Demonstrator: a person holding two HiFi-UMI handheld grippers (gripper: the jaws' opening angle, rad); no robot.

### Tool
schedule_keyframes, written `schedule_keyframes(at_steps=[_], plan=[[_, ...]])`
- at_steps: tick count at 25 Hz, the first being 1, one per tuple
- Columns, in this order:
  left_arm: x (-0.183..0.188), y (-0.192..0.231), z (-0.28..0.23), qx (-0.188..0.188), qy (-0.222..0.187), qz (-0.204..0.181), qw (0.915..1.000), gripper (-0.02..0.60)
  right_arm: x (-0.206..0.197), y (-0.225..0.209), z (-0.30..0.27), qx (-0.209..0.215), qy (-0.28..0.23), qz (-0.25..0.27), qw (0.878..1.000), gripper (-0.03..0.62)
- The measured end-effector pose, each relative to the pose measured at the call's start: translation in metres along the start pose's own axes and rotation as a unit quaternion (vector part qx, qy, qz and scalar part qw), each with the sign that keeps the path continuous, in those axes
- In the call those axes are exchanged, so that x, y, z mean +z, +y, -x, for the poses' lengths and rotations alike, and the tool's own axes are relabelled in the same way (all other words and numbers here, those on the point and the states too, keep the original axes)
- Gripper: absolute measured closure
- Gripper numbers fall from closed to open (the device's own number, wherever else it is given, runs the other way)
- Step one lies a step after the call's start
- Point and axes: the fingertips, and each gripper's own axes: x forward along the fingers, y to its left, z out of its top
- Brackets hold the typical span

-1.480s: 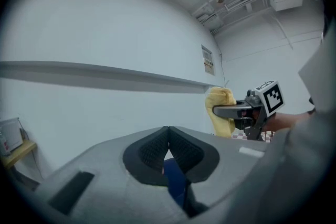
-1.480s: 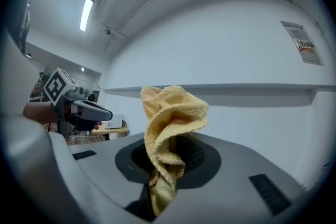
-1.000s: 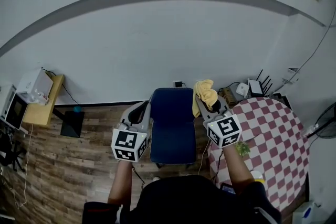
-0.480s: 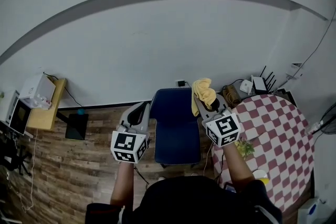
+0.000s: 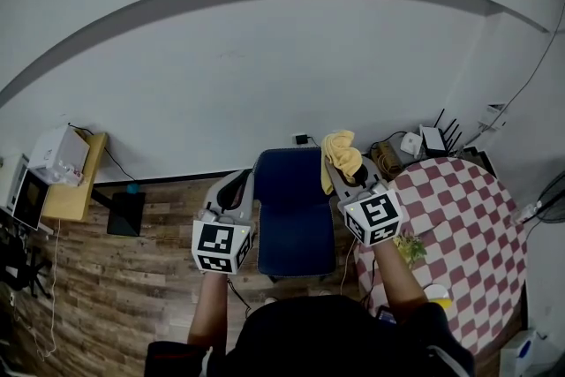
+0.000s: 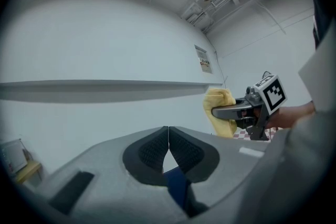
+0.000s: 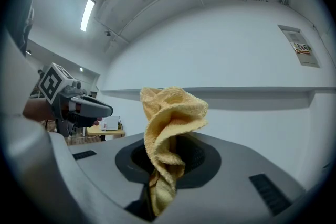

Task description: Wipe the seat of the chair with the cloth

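A blue chair (image 5: 290, 209) stands against the wall below me, its seat between my two hands. My right gripper (image 5: 342, 171) is held level above the chair's right side, shut on a bunched yellow cloth (image 5: 341, 156) that sticks up out of its jaws (image 7: 169, 134). My left gripper (image 5: 235, 187) hovers level over the chair's left edge, its pads (image 6: 181, 150) pressed together with nothing between them. In the left gripper view, the right gripper with the cloth (image 6: 220, 113) shows at the right, and a strip of the blue chair (image 6: 176, 189) shows below the jaws.
A round table (image 5: 455, 234) with a red-and-white checked cover stands right of the chair. A small wooden side table (image 5: 75, 181) with a white box sits at the far left. Cables and a router (image 5: 433, 141) lie near the wall. The floor is wood planks.
Both grippers hold nearly the same places and states. The view has shifted slightly.
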Motion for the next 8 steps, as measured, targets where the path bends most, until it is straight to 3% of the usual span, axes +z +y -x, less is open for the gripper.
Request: schedule_keyframes(at_steps=[8], plan=[[0.0017, -0.0040, 0.0006, -0.002, -0.003, 0.000, 1.0000, 0.563, 0.0006, 0.0005, 0.0020, -0.002, -0.003, -0.002, 1.000, 0.539]])
